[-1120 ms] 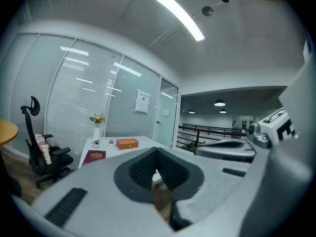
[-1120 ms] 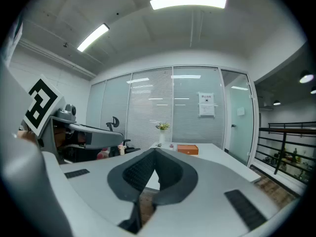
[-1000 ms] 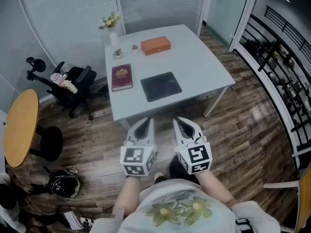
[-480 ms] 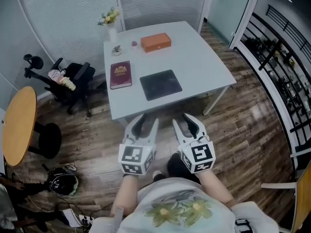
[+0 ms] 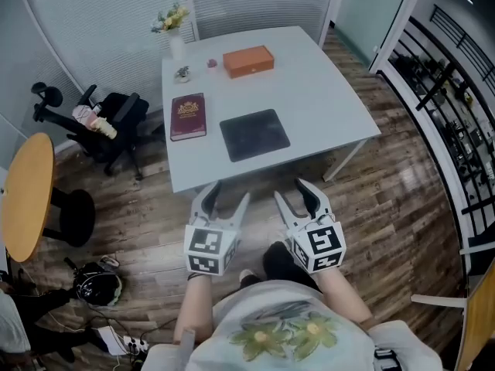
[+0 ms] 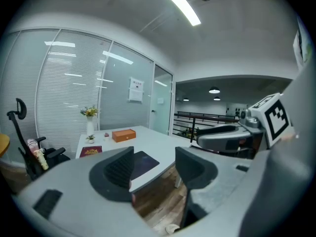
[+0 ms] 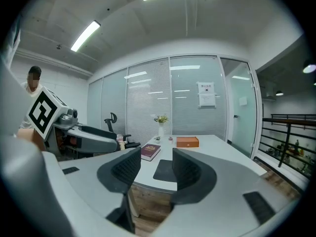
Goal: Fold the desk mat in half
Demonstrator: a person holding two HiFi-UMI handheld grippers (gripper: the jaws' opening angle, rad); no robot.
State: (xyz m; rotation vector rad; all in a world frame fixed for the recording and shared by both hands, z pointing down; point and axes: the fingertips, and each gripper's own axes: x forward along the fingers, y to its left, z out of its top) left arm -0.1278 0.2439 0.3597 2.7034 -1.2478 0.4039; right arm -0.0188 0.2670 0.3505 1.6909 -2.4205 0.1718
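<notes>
The dark desk mat lies flat near the front edge of the white table. It also shows through the gap of each gripper's jaws, as the mat and the mat. My left gripper and right gripper hang side by side over the floor, just short of the table's front edge and apart from the mat. Both have just been opening their jaws. Each stands open with nothing between its fingers.
A maroon book lies left of the mat. An orange box and a flower vase stand at the table's far side. An office chair and a round wooden table are at the left, a railing at the right.
Both grippers went from shut to wide open. Both hands moved a little forward toward the table and lower. The mat has not moved.
</notes>
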